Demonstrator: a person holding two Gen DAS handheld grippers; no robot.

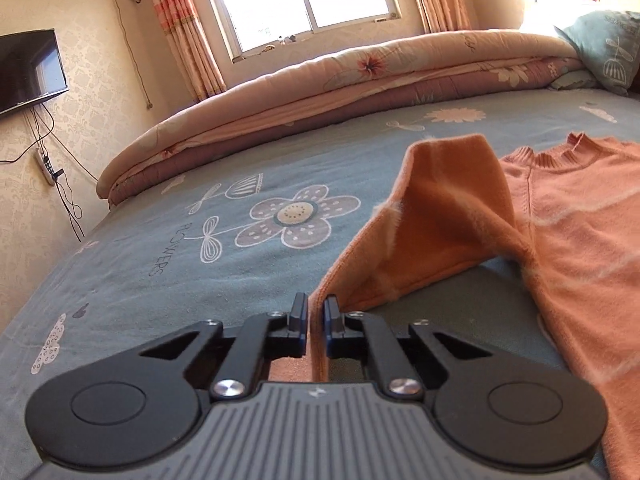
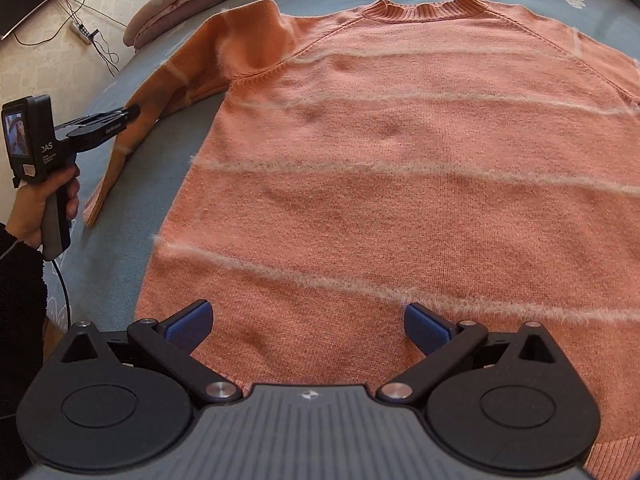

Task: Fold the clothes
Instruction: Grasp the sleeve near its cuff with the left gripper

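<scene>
I had the orange sweater (image 2: 400, 160) spread flat on the blue bedsheet (image 1: 140, 272), filling most of the right wrist view, collar at the top of the frame. The step in hand, as I judged it, was the first sleeve fold. My left gripper (image 1: 318, 316) had its jaws pressed together on the edge of the sleeve (image 1: 432, 224), which rose tented off the sheet in the centre-right of the left wrist view. In the right wrist view the same gripper showed at the left edge, held in a hand (image 2: 40, 204), its tip buried in the sleeve fabric.

My right gripper (image 2: 308, 326) hung at the bottom centre of its frame with its blue pads (image 2: 192, 324) spread wide over the lower body of the sweater, pinching nothing.

The next move, I reckoned, called for carrying the sleeve across onto the chest without dragging the body out of square; the right gripper could pin the hem.

Legible writing: "FLOWERS" printed on the sheet beside the big flower, left of centre in the left wrist view, and the same word on the pillow (image 1: 608, 48) at upper right. The letters "DAS" showed on the left gripper's housing; the smaller print was too fine to read.
</scene>
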